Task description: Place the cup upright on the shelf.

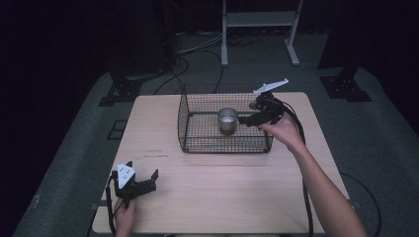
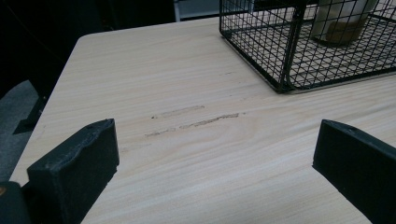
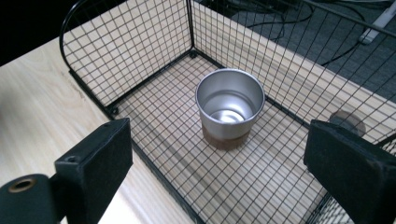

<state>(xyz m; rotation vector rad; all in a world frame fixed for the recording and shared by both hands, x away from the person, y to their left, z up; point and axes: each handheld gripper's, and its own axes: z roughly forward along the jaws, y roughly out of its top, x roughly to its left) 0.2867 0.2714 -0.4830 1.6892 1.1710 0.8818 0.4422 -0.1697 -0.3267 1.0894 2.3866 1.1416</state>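
Observation:
A black wire basket [image 1: 187, 118] stands on the far middle of the wooden table [image 1: 222, 192]. An empty metal cup [image 1: 228, 120] stands upright inside it, seen from above in the right gripper view as a shiny cup [image 3: 229, 106] on the basket's mesh floor [image 3: 187, 154]. My right gripper [image 1: 249, 112] hovers over the basket's right end, open, its jaws wide apart above the cup and apart from it. My left gripper [image 1: 143, 176] rests low at the table's near left corner, open with nothing between its jaws. In the left gripper view the basket [image 2: 289, 60] is ahead at the upper right.
Faint scratch marks [image 2: 196, 119] mark the wood between the left gripper and the basket. Cables [image 1: 197, 54] and a white frame's legs [image 1: 259, 29] lie on the dark floor beyond the table. Black stand feet [image 1: 343, 86] sit at the far right.

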